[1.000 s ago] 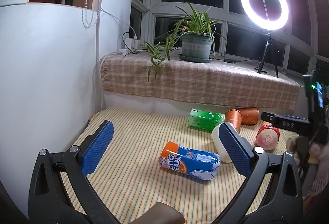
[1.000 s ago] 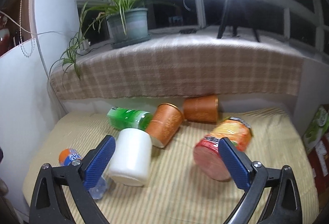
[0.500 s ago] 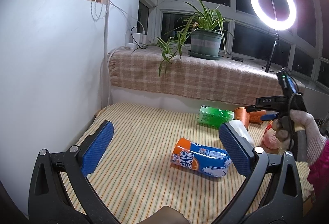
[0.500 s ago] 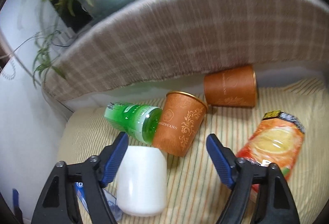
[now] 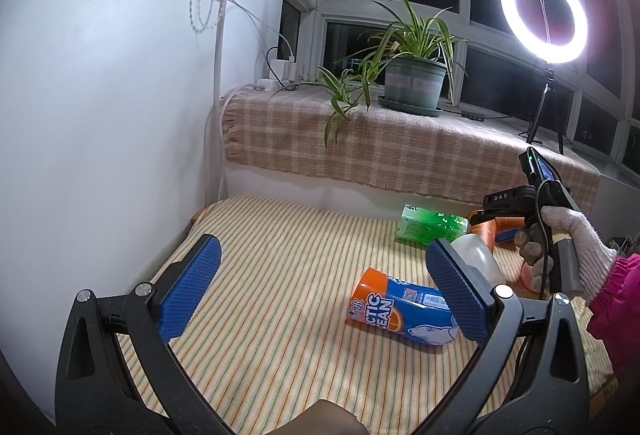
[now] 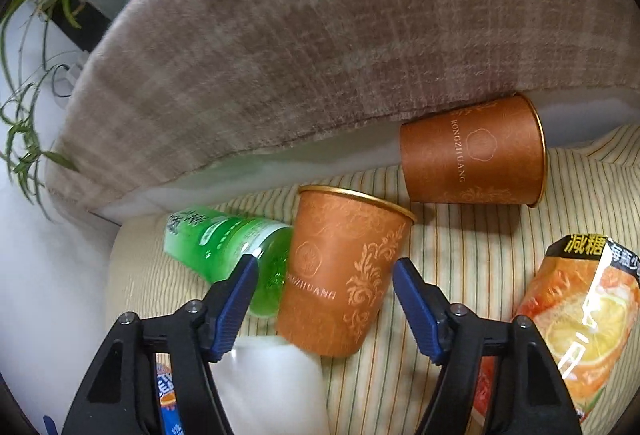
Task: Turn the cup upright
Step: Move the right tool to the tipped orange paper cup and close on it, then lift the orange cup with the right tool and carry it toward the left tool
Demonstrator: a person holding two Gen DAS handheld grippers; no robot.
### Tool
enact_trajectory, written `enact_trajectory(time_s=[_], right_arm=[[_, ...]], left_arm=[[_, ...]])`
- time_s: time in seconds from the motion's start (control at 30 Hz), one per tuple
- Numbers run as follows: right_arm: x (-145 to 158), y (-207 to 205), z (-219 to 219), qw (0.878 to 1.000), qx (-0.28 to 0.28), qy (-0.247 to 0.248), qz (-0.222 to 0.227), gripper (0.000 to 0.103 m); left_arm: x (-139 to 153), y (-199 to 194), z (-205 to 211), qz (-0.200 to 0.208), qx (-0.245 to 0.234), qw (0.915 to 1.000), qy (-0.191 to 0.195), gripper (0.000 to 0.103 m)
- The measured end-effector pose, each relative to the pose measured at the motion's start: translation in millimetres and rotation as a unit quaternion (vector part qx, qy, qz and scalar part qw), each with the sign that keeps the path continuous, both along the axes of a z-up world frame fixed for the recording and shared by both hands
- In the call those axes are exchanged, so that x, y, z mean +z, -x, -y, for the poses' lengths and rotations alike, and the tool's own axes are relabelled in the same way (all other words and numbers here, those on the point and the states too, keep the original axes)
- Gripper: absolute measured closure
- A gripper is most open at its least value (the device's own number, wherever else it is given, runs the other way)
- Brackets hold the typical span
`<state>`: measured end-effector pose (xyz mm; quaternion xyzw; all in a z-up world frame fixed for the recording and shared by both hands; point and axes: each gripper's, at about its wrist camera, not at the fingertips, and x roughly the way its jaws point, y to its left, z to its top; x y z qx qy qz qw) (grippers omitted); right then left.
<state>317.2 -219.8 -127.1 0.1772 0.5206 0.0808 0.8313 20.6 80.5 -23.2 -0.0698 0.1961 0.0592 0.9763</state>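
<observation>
An orange paper cup (image 6: 340,275) with gold pattern lies tilted on the striped cloth, rim pointing away, leaning on a green bottle (image 6: 224,243). My right gripper (image 6: 324,295) is open, its blue fingers on either side of this cup, not touching. A second orange cup (image 6: 472,159) lies on its side by the ledge. In the left wrist view the right gripper's body (image 5: 516,203) hides most of the cups. My left gripper (image 5: 320,287) is open and empty above the cloth.
A white bottle (image 6: 272,387) lies just under the right gripper. An orange drink bottle (image 6: 580,319) lies at right. A blue-orange bottle (image 5: 400,307) lies near the left gripper's right finger. A plaid-covered ledge (image 5: 400,147) with a potted plant (image 5: 412,83) borders the back.
My right gripper has moved forward and down to the tilted orange cup, which now sits between its fingers. The left gripper has shifted slightly.
</observation>
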Motion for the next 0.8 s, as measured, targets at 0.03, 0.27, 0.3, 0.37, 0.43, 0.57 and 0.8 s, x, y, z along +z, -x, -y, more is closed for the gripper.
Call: enact_trajectory(time_s=[0.03,0.27,0.3,0.37,0.43,0.57,0.8], right_arm=[[-1.7,-1.9,0.2,1.000,-0.004,0.000,-0.002,0.032],[-11.3,-11.7,6.7,1.000,-0.018,-0.007,-0.019,0.033],[-12.2,-12.7,7.7,1.000,-0.019,-0.007,-0.020,0.033],[-14.6,-14.2,9.0,0.999,-0.022,-0.011,-0.023,0.034],[-16.1,-16.7,8.9,0.999,-0.022,-0.015,-0.026,0.035],[-14.8,-18.3,10.4,0.999,-0.021,-0.013,-0.023,0.036],[-6.0,-9.7,14.6,1.000,-0.014,-0.019,-0.011,0.037]], left_arm=[[-0.3,-0.1,-1.1,0.000,0.001,1.0000,0.001,0.000],[-2.1,-0.9,-4.7,-0.002,0.005,1.0000,0.004,0.000],[-2.0,-0.4,-5.2,-0.002,0.005,1.0000,0.004,0.000],[-1.8,-0.4,-5.3,-0.001,0.005,1.0000,0.003,0.000],[-2.1,-0.6,-5.7,-0.002,0.006,1.0000,0.003,0.000],[-2.7,-0.8,-6.4,-0.002,0.006,1.0000,0.003,0.000],[-2.4,-1.0,-7.3,-0.001,0.006,1.0000,0.003,0.000]])
